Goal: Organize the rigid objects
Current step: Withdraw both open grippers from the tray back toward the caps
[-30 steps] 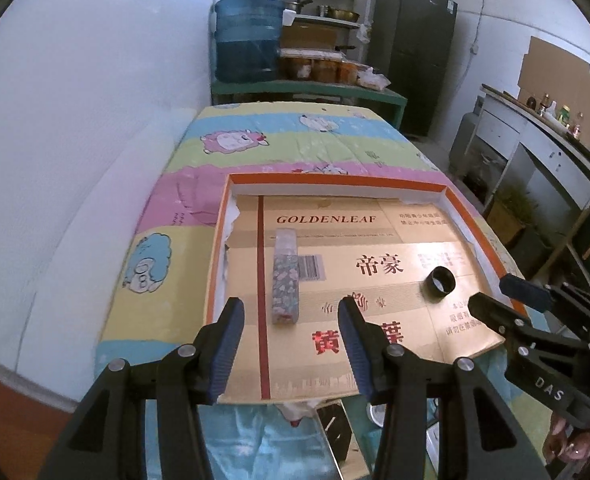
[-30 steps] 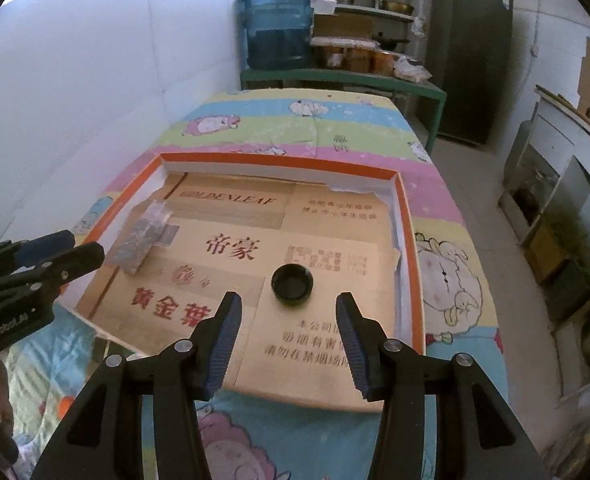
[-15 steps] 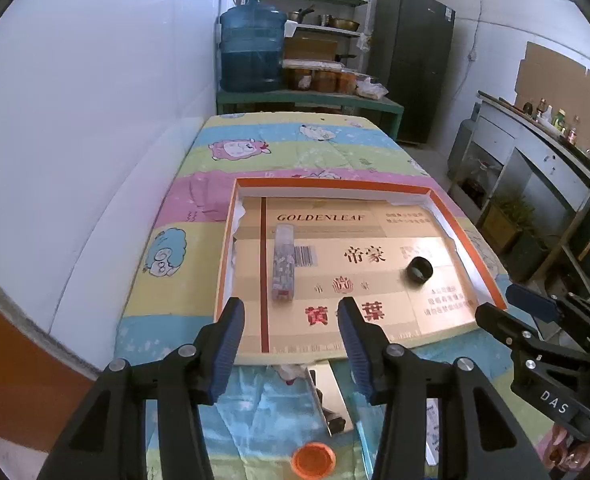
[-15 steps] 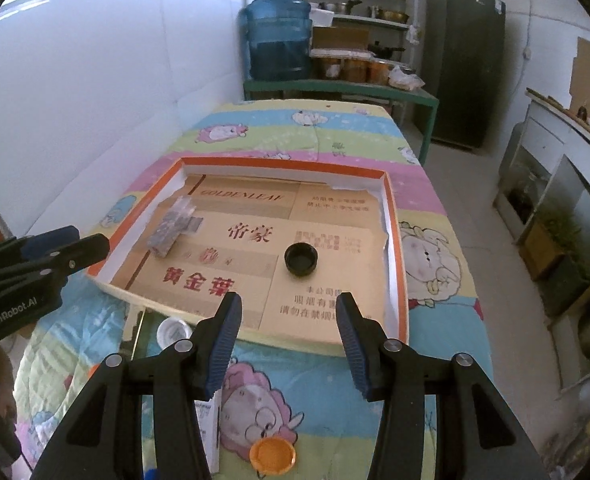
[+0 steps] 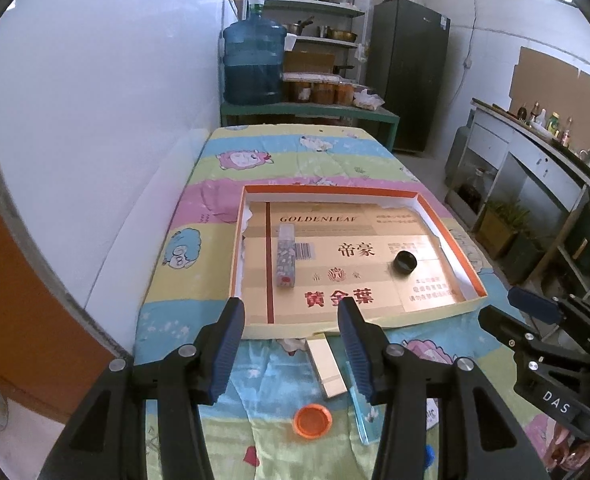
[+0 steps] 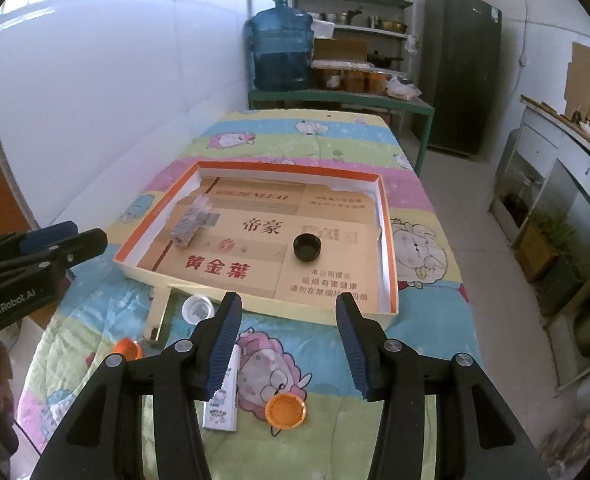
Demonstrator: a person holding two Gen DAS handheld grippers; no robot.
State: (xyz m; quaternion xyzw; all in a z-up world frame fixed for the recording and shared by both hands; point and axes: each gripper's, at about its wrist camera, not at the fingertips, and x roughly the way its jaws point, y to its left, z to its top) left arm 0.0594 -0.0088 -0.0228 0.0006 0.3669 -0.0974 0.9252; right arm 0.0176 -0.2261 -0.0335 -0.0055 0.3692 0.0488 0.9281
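tray: a shallow orange-rimmed cardboard tray point(image 5: 451, 236) sits on the cartoon-print quilt point(image 5: 231, 160); everything below is placed against it.
already in tray: a patterned stick-shaped tube point(image 5: 286, 258) lies toward its left side, a black cap point(image 5: 405, 262) toward its right, well apart from each other.
outside tray: just in front of its near wall lie an orange cap point(image 5: 313, 421), a pale flat box point(image 5: 327, 368) and a clear blue-edged case point(image 5: 361, 408); the right view adds a white cap point(image 6: 197, 309), a second orange cap point(image 6: 286, 410) and a printed carton point(image 6: 223, 398).
left gripper: point(image 5: 291, 344) hovers before the tray's near wall, jaws spread, nothing between them.
right gripper: point(image 6: 285, 342) hovers before the tray's near-right corner, jaws parted, also empty.
step in hand: my guess is that both tools are between picks, choosing the next loose piece.
next move: probably drop onto one of the caps or boxes in front of the tray, close on its narrow sides, lift it over the near wall and set it on a bare patch of floor.
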